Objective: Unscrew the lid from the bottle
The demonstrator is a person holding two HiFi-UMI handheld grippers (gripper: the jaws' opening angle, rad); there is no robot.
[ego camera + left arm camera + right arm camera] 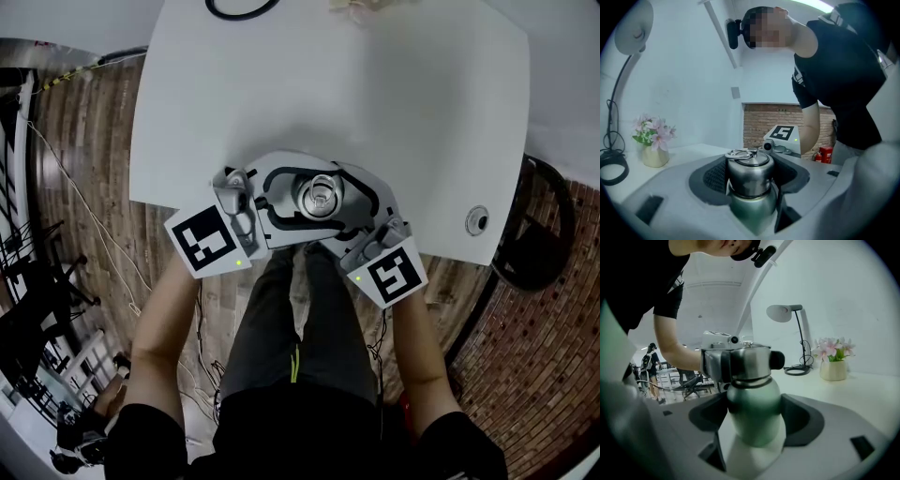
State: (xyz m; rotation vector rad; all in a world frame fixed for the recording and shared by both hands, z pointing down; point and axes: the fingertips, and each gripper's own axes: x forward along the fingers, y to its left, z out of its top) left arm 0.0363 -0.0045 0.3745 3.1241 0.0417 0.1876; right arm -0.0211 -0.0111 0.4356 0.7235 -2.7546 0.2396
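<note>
A green metal bottle (753,413) with a steel lid (749,171) and a ring on top stands upright at the near edge of the white table (375,94). My left gripper (750,180) reaches in from the left, and its dark pads (723,365) sit against both sides of the lid. Lower down, my right gripper (754,425) comes from the right, its curved jaws closed around the bottle's body. In the head view both grippers wrap the lid (320,195) from opposite sides, so the bottle's body is hidden there.
A desk lamp (785,312) and a vase of pink flowers (833,369) stand at the table's far side, beside a black cable loop (239,7). A small round object (477,220) lies near the right front corner. A dark chair (539,234) stands off the table's right edge.
</note>
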